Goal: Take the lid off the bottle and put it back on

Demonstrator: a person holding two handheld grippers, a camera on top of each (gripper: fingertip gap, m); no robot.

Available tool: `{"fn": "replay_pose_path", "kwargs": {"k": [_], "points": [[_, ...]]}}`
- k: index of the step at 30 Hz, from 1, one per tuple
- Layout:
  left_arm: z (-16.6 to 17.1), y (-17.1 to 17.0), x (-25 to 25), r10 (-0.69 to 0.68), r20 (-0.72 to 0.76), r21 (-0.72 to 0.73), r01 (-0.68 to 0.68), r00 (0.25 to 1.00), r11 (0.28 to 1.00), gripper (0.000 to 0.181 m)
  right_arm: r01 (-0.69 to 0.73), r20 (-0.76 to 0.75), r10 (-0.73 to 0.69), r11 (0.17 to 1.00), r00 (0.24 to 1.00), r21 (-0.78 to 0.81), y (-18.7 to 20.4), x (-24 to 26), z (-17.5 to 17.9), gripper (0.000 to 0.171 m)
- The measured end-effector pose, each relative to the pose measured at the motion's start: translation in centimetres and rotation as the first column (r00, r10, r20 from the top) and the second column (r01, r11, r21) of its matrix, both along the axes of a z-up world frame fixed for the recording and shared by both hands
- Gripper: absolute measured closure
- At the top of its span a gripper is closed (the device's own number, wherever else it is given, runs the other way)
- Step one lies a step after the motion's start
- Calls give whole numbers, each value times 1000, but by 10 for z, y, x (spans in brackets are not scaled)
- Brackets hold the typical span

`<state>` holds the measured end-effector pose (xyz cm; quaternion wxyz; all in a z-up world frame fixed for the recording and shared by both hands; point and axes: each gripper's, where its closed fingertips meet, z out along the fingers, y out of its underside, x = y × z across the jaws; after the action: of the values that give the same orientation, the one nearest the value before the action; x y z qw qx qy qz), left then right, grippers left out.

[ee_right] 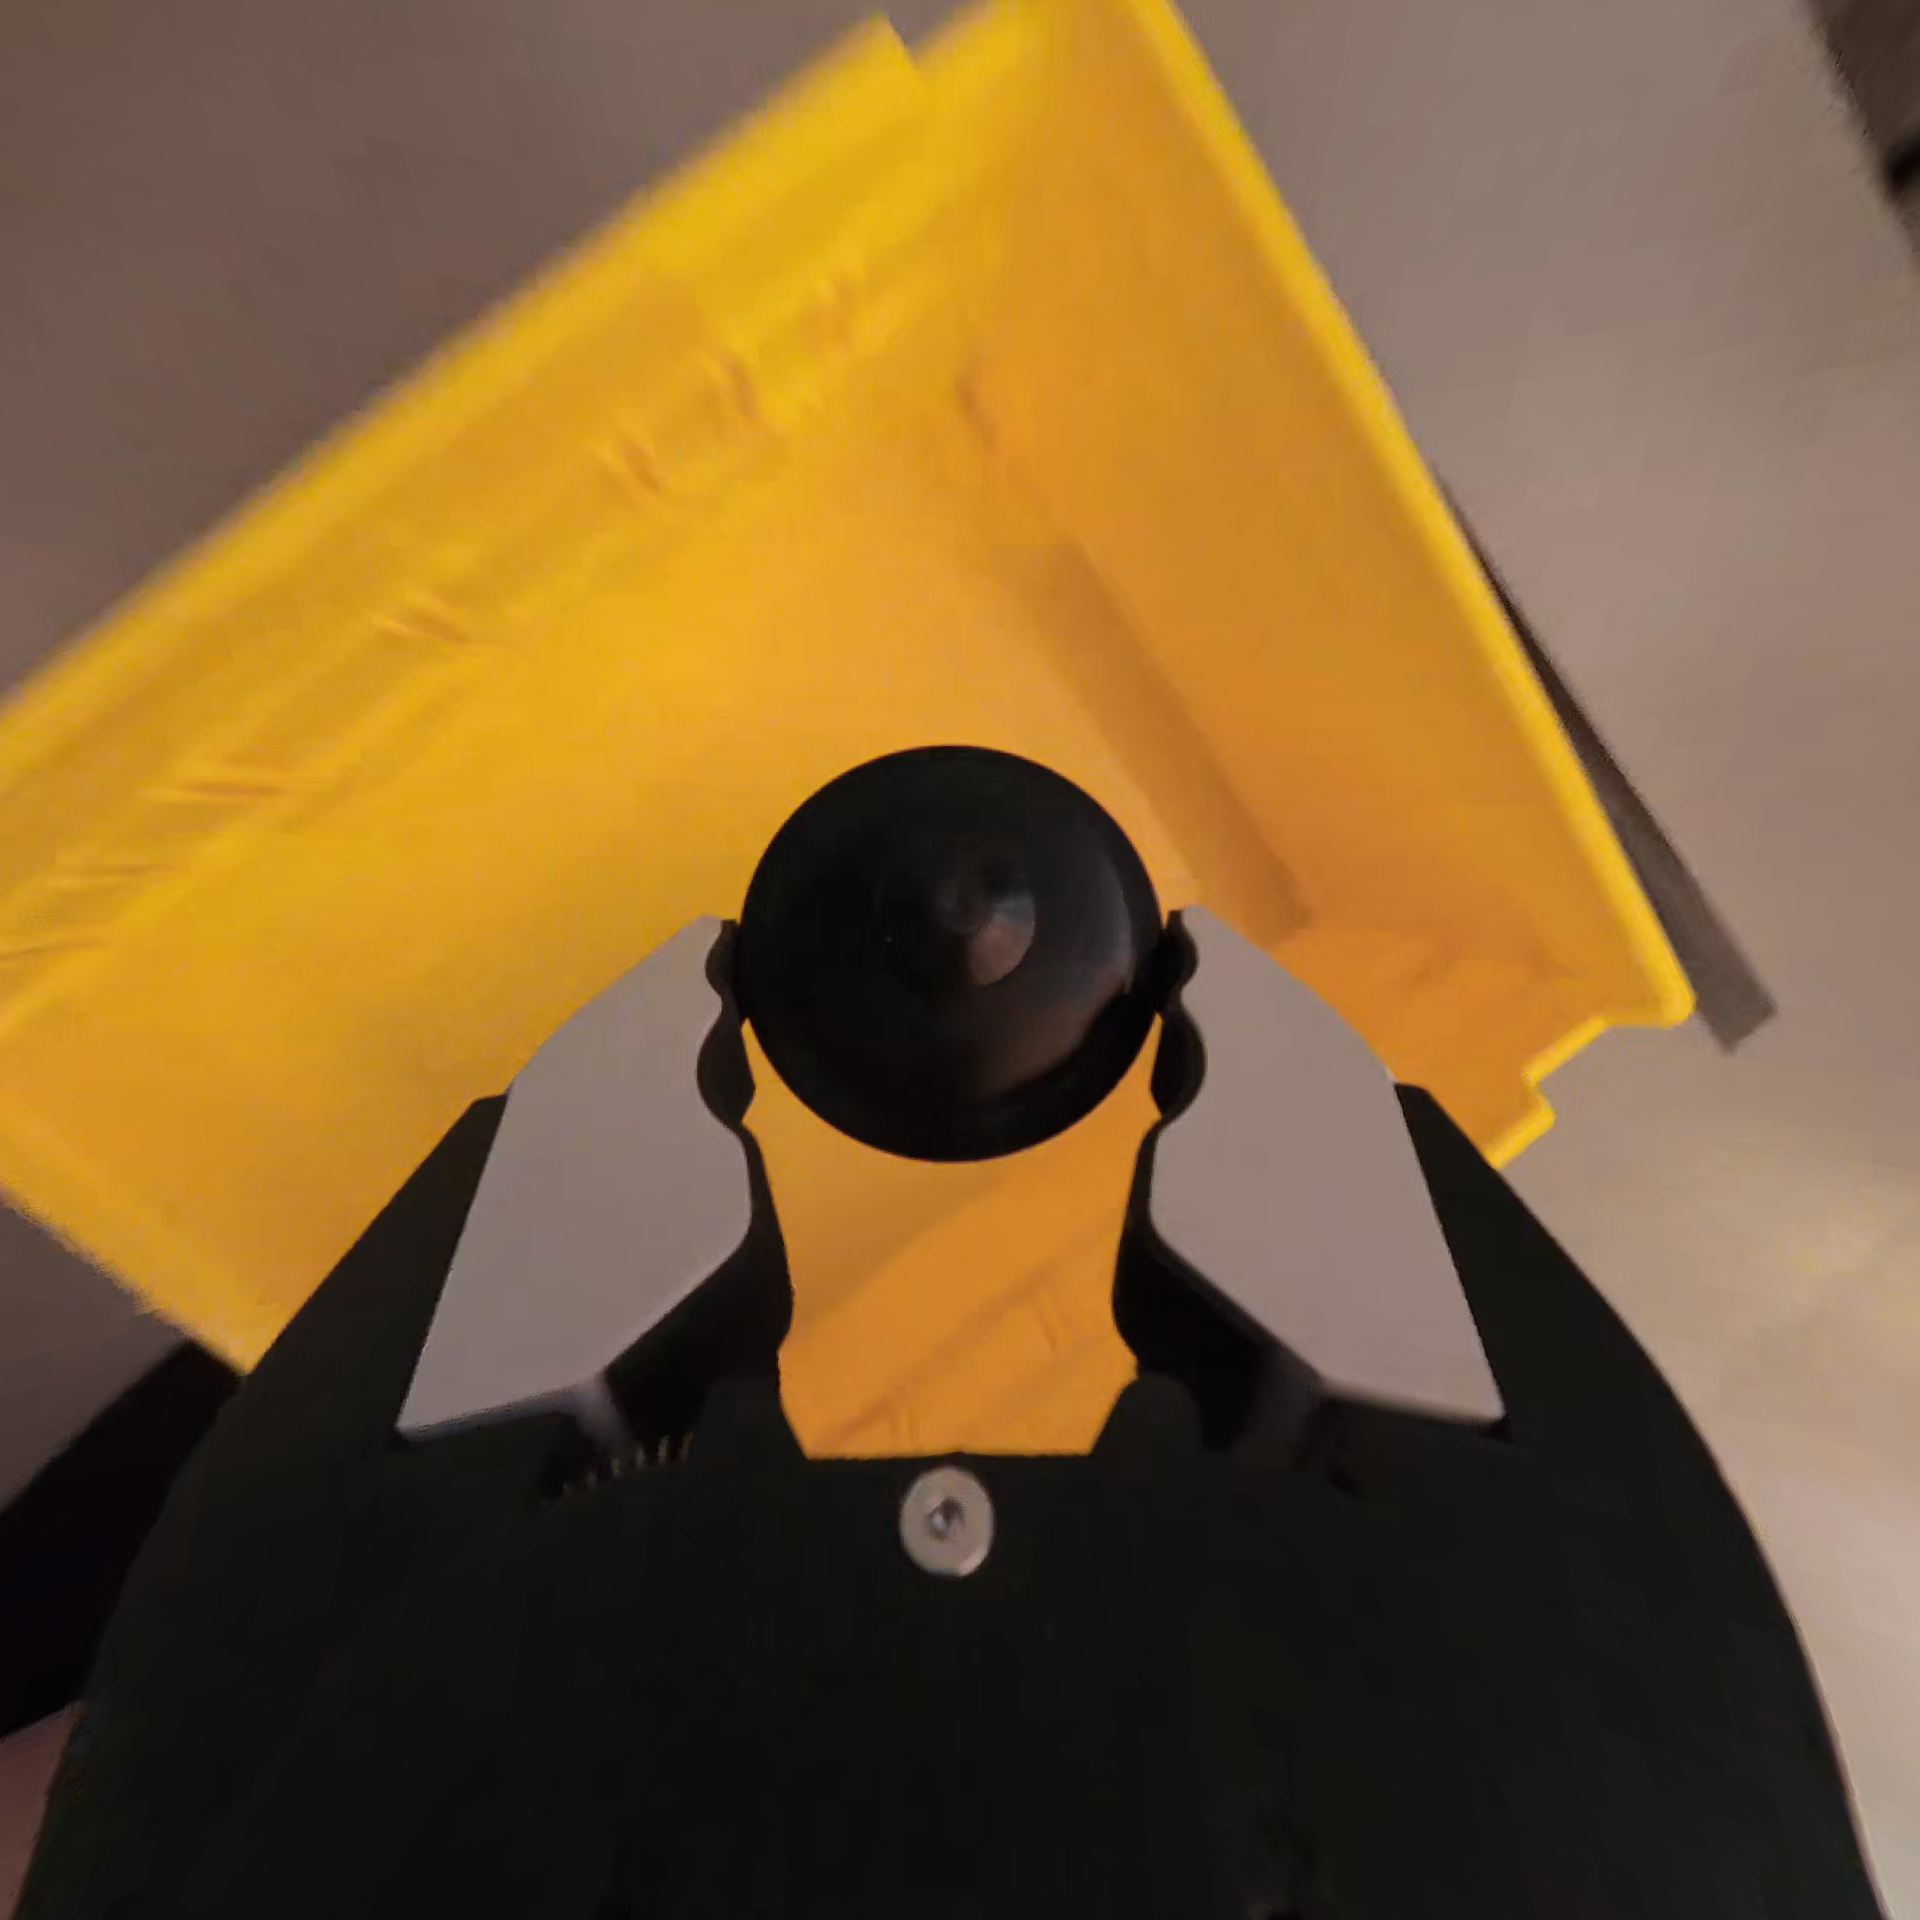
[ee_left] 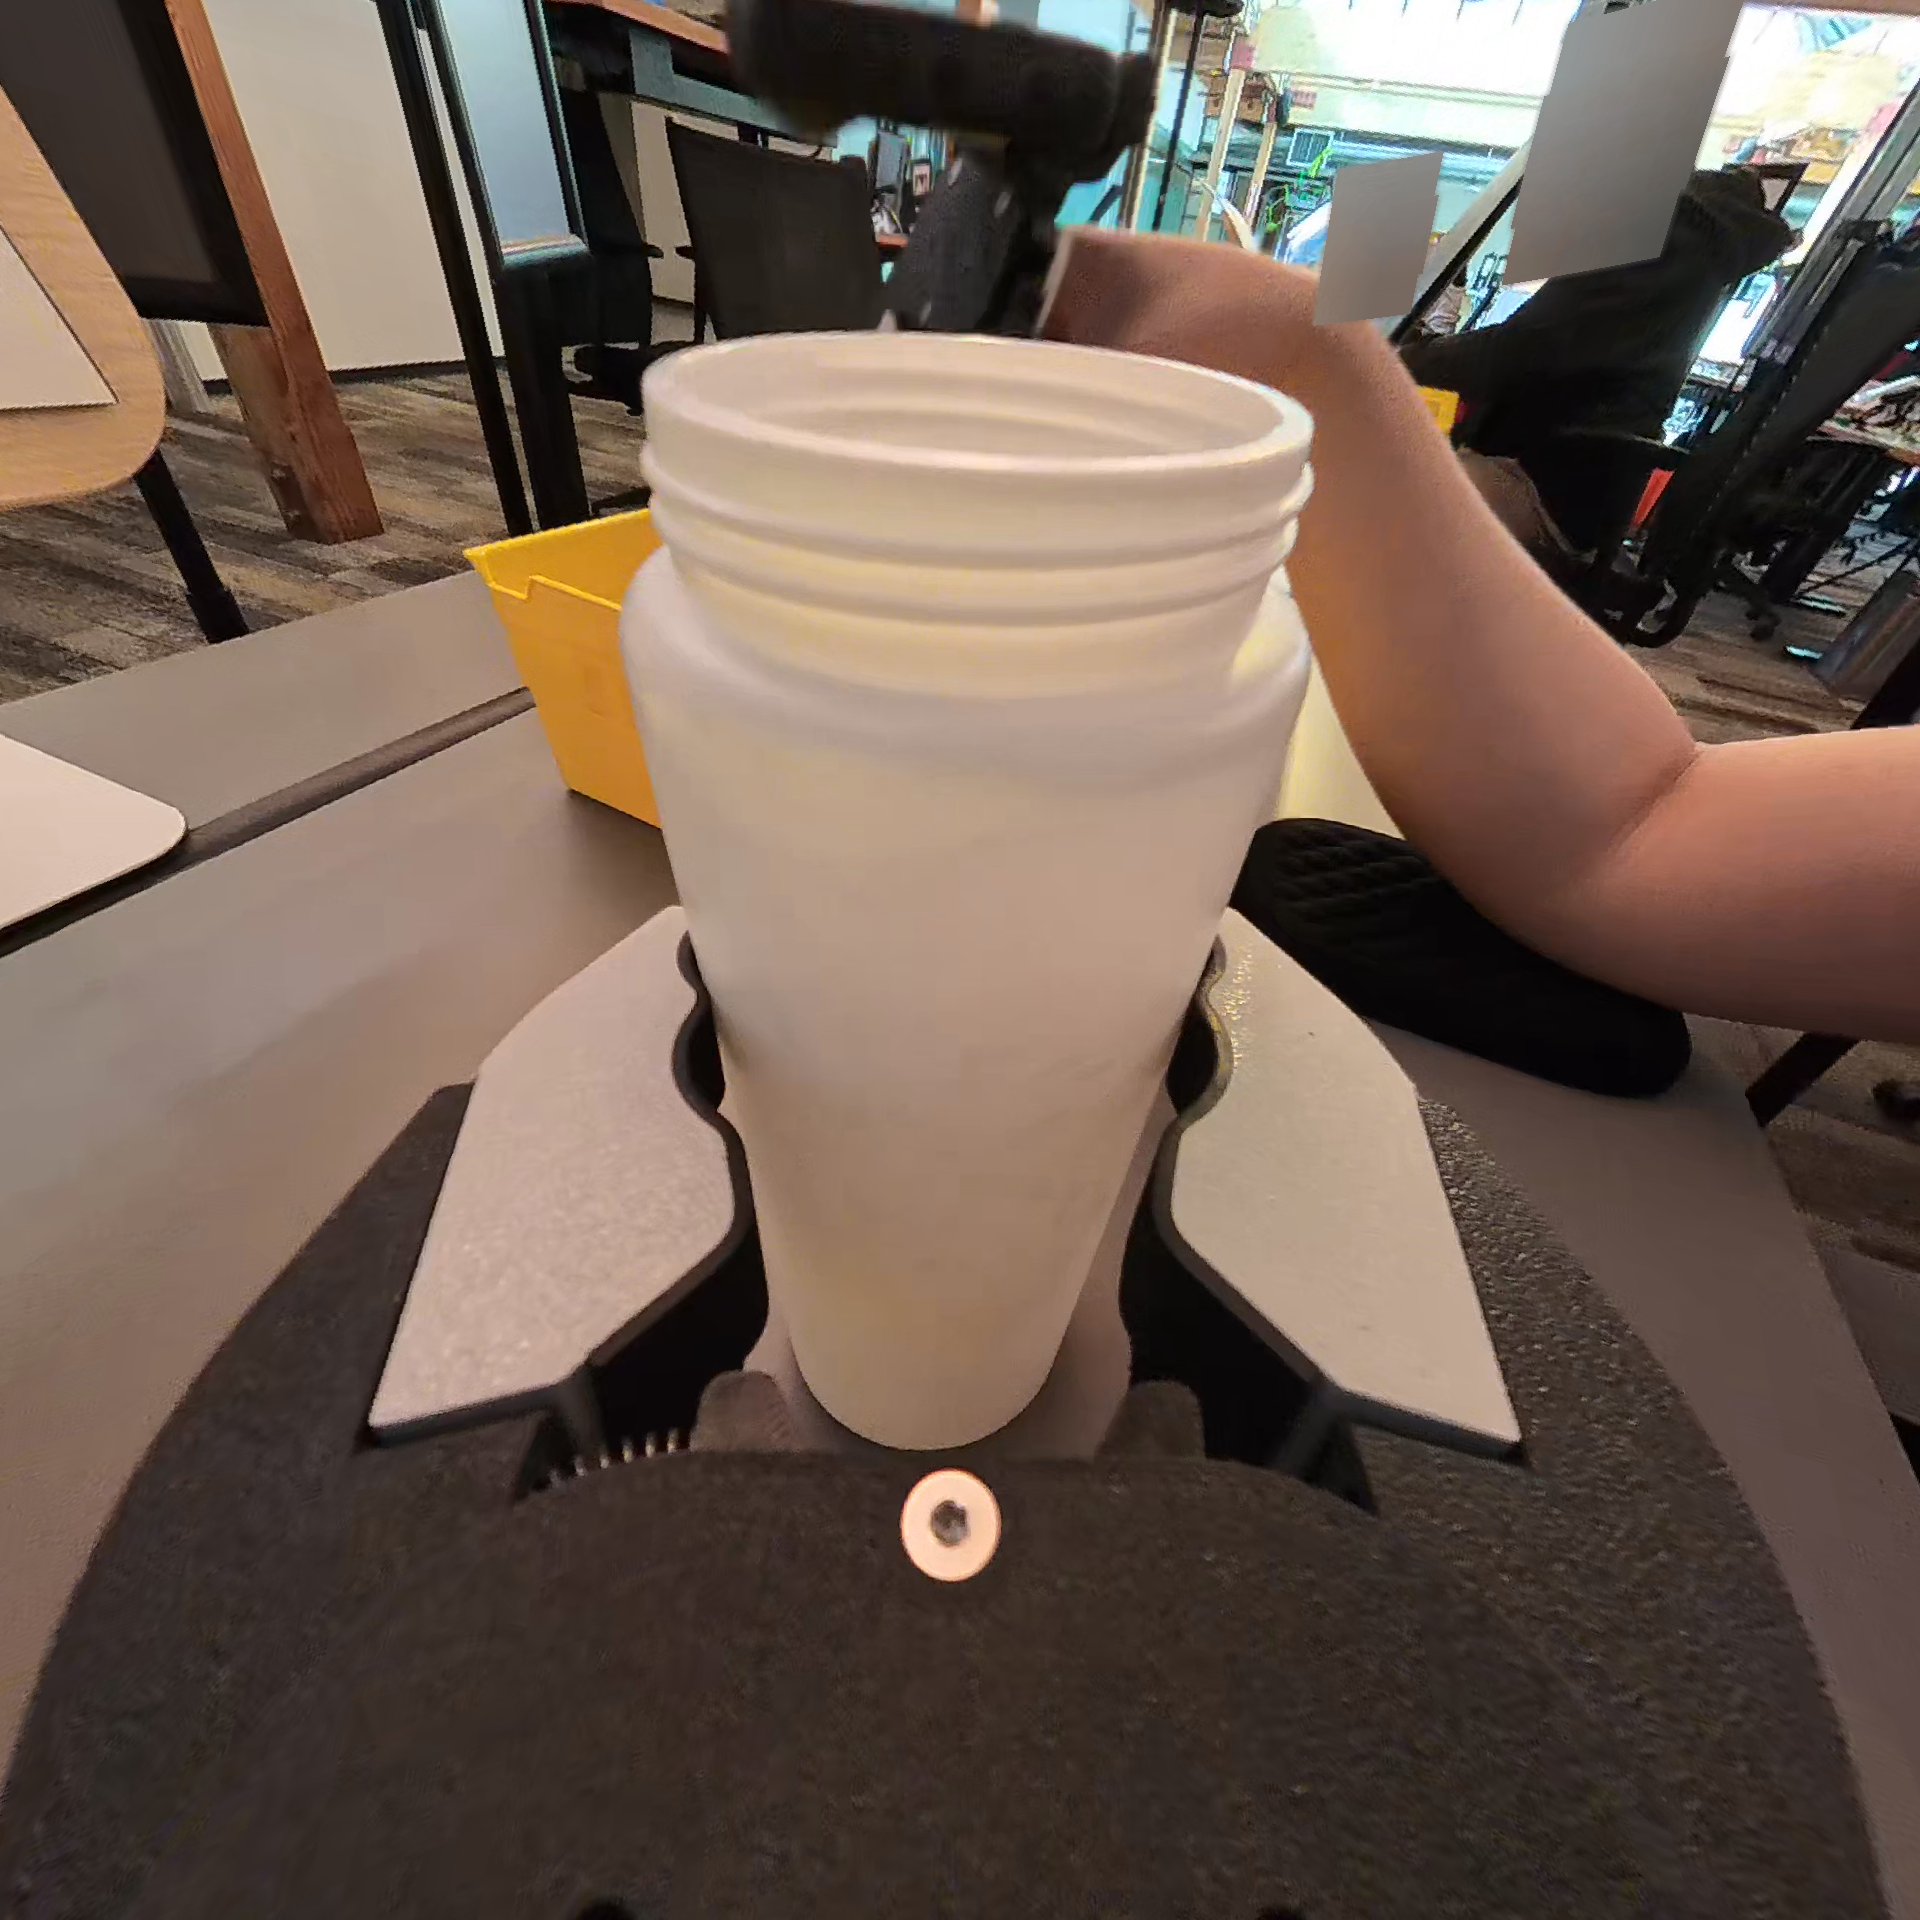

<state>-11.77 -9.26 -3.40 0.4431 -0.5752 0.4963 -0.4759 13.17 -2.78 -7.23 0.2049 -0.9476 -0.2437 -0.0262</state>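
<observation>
A white plastic bottle (ee_left: 961, 852) stands upright on the grey table, its wide threaded mouth open with no lid on it. My left gripper (ee_left: 951, 997) is shut on the bottle's lower body, one finger on each side. In the right wrist view my right gripper (ee_right: 951, 977) is shut on a round black lid (ee_right: 945, 951) and holds it in the air above a yellow bin (ee_right: 727, 623), pointing downward. The right gripper shows in the left wrist view as a blurred black shape (ee_left: 935, 73) above and behind the bottle, with the person's forearm (ee_left: 1455, 644) at the right.
The yellow bin (ee_left: 571, 655) sits on the grey table (ee_left: 260, 987) just behind and left of the bottle. A black padded object (ee_left: 1434, 945) lies right of the bottle under the forearm. A white flat object (ee_left: 62, 831) lies at the left edge. Chairs and desks stand beyond.
</observation>
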Motion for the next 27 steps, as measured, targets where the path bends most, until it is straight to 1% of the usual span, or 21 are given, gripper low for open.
{"fn": "replay_pose_path", "kwargs": {"k": [3, 6, 11, 15, 21, 27], "points": [[-1, -4, 2, -10, -11, 26, 11, 1000, 1000, 96, 77, 60, -71, 992, 996, -102, 1, 13, -27, 94], [-3, -9, 3, -21, -30, 61, 23, 999, 998, 96, 180, 97, -166, 972, 981, -152, 4, 23, -42, 94], [-3, -13, 5, -34, -35, 65, 36, 999, 997, 96, 315, 19, -317, 933, 948, -171, 11, 23, -53, 94], [-3, -12, 4, -32, -35, 64, 34, 999, 997, 96, 421, 51, -418, 891, 907, -173, 12, 37, -62, 95], [-3, -13, 5, -33, -37, 71, 35, 999, 997, 96, 470, 115, -456, 861, 882, -191, 13, 46, -79, 94], [-3, -14, 5, -34, -37, 70, 36, 999, 997, 96, 500, 112, -487, 844, 866, -196, 12, 49, -83, 94]]}}
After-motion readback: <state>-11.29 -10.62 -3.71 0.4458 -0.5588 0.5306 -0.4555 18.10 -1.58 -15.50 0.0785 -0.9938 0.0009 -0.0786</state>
